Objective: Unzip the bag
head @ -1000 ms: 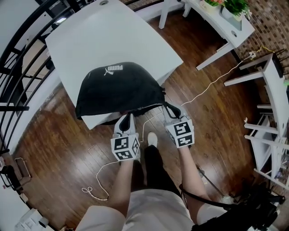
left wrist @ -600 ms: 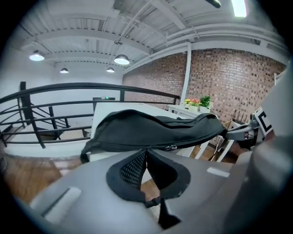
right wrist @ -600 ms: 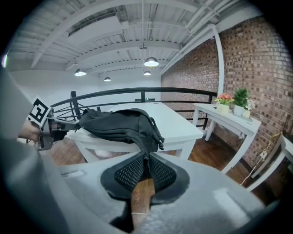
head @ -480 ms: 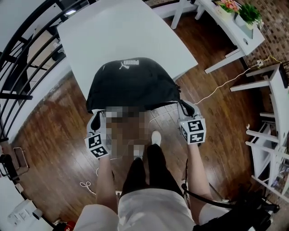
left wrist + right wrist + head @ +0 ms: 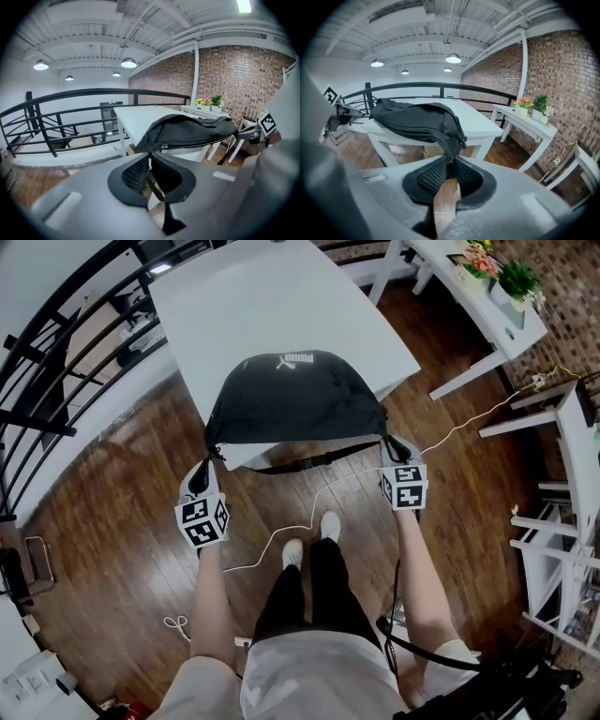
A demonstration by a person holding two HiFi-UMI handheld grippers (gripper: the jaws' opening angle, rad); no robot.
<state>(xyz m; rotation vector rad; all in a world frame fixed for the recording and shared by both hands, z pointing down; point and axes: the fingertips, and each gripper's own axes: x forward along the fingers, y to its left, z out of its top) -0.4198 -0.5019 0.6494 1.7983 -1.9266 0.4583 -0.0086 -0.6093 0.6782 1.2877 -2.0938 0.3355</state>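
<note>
White desk on wood floor. White cord trails over floor below desk's near edge. Black railing past left edge. Side table with potted plants off far right corner. Brick wall behind.

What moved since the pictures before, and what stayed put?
The left gripper slid along the bag's near edge, from the middle to the left end, where it pinches the bag. Its jaws have just been opening slightly. The right gripper kept hold of the bag's right end, and the bag stayed on the table.
</note>
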